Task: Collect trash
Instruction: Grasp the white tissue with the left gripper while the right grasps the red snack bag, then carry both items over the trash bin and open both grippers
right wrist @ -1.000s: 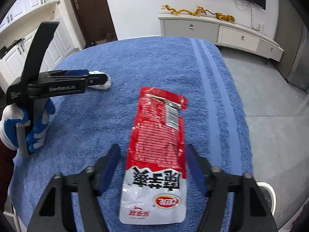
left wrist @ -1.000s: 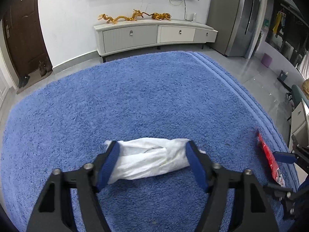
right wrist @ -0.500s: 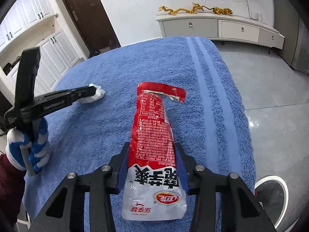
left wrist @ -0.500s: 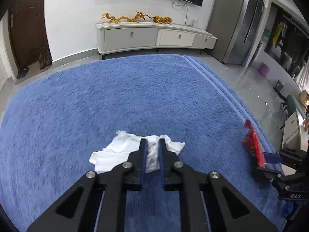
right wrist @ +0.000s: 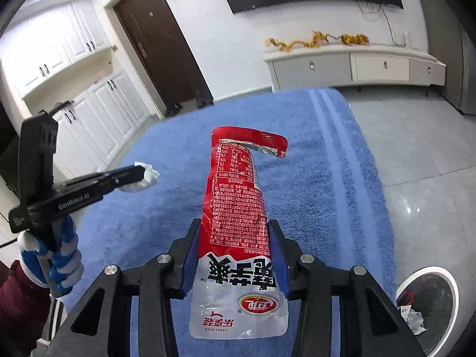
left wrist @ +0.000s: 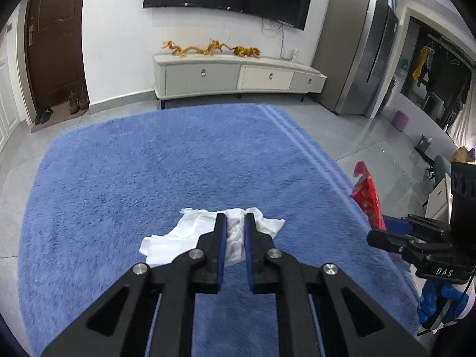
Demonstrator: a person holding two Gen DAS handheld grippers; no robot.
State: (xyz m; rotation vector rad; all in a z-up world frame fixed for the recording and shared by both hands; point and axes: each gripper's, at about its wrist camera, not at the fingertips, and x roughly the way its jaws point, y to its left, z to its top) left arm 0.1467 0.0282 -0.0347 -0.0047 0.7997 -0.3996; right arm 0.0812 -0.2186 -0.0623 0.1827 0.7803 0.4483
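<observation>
White tissue (left wrist: 235, 235) sits pinched tight in your left tool (left wrist: 235, 223). Your right tool (right wrist: 235, 255) squeezes the red packet (right wrist: 235, 208) above the rug (right wrist: 297, 178).

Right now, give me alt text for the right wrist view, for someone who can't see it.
The right gripper clamps a red and white snack wrapper above a blue rug. At left, the left gripper holds a white tissue; a trash bin sits lower right.
</observation>
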